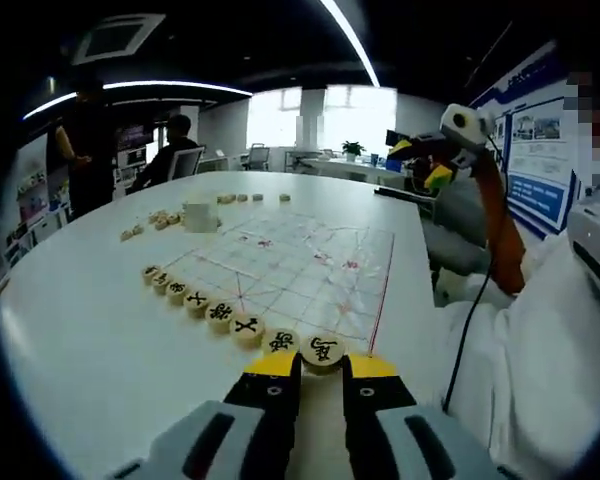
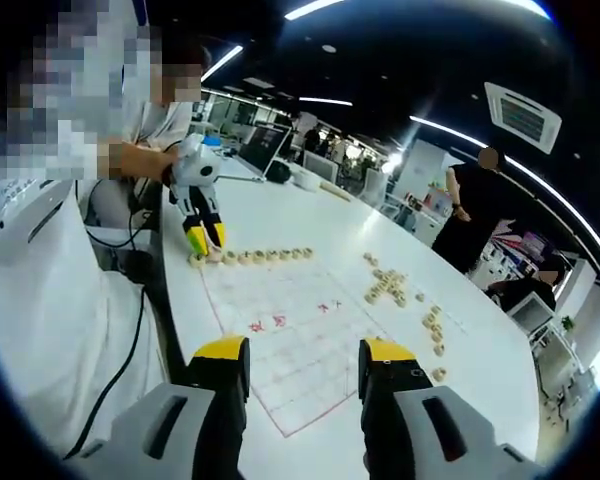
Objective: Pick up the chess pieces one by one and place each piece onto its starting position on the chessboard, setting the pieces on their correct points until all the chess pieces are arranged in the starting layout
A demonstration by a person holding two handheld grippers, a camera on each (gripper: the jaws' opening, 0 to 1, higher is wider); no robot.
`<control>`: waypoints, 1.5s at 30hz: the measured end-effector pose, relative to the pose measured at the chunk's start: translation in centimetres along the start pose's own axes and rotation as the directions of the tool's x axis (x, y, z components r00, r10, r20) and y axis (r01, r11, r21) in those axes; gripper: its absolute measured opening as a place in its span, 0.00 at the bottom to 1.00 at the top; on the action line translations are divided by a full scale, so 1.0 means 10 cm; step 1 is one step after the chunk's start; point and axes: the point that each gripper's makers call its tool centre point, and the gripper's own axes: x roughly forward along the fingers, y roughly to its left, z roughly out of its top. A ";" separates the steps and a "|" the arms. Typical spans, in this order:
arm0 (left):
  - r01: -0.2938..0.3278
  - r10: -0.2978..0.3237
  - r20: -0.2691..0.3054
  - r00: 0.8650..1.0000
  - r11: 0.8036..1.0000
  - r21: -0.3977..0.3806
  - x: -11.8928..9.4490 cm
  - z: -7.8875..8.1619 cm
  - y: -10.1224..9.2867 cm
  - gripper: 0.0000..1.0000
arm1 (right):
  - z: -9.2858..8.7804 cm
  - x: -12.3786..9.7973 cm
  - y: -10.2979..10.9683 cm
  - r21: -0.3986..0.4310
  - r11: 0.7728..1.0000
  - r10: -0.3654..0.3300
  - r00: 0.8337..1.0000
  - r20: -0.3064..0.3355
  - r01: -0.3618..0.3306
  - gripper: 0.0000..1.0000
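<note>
Left gripper closes on an end piece of the chessboard's near-edge row; right gripper hangs open, loose pieces remaining.

The left tool points forward and low over the tabletop, its two yellow-tipped jaws a narrow gap apart with a round chess piece at their tips; whether they grip it cannot be told. In the right gripper view the same tool hangs tips-down, held by a hand. The right tool is raised, its jaws spread wide apart with nothing between them.
</note>
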 end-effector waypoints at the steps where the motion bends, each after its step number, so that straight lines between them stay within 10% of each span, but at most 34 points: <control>1: 0.001 -0.001 0.000 1.000 1.000 -0.003 0.00 0.00 0.00 0.19 | 0.00 0.00 0.00 0.000 1.000 0.000 1.000 0.000 0.000 0.44; 18: -0.034 0.034 0.045 0.998 0.999 0.009 -0.05 0.13 0.09 0.26 | 0.00 0.00 0.02 -0.004 1.000 -0.001 1.000 -0.001 0.001 0.44; 29: -0.191 0.196 0.187 0.963 0.981 -0.041 0.04 0.67 0.70 0.40 | 0.01 -0.02 0.01 -0.004 1.000 -0.005 1.000 0.002 0.005 0.44; 45: -0.259 0.261 0.161 0.952 0.965 -0.037 0.47 1.13 1.28 0.37 | 0.01 -0.09 -0.09 0.017 0.999 -0.034 0.999 0.015 0.034 0.44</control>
